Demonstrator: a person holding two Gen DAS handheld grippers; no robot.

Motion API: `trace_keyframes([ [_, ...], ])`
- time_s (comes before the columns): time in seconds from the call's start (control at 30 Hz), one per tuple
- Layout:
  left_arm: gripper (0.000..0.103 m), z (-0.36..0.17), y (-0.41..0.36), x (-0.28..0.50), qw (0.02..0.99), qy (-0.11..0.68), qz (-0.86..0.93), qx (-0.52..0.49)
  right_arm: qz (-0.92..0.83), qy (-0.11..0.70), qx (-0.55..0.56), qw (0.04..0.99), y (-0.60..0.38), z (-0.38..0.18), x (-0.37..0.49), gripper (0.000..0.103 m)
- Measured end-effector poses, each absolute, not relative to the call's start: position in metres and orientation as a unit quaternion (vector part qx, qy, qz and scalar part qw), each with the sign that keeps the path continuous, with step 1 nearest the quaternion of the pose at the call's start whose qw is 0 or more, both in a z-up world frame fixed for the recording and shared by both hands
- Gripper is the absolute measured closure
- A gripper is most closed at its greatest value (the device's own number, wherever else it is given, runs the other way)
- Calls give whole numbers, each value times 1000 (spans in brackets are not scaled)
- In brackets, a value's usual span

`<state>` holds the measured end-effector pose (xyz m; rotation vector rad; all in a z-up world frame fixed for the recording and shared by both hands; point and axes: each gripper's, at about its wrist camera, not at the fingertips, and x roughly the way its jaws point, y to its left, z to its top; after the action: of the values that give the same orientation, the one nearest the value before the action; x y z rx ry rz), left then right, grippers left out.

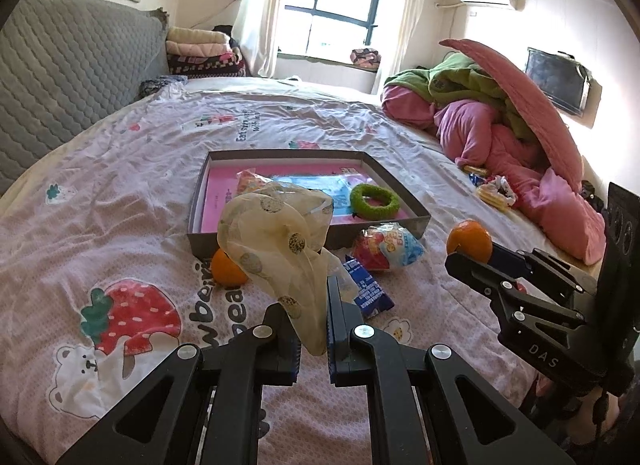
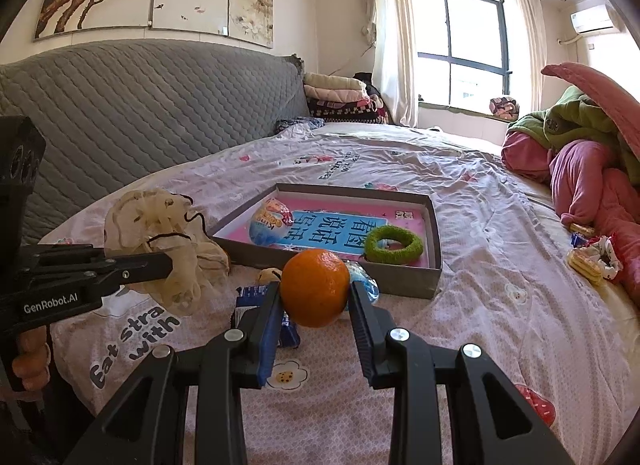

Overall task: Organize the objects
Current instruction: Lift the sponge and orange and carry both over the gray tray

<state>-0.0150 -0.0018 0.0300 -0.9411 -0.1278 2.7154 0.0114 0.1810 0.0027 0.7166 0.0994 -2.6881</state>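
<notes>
Above the printed bedsheet, left tongs pinch a gauzy scrunchie (crumpled), right tongs clasp a round orange.

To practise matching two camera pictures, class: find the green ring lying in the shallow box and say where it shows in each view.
Left wrist view: the green ring lies right of centre, in the near right corner of the box.
Right wrist view: the green ring lies just right of centre, beyond the orange held in the right gripper.
Shared landmark: the pink book lining the box.
</notes>
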Motion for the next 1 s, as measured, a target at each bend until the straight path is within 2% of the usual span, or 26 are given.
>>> trace_keyframes([
  [1.0, 93, 42, -5, -31, 117, -42, 940, -318, -955, 30, 234, 179, 188, 16, 0, 69],
])
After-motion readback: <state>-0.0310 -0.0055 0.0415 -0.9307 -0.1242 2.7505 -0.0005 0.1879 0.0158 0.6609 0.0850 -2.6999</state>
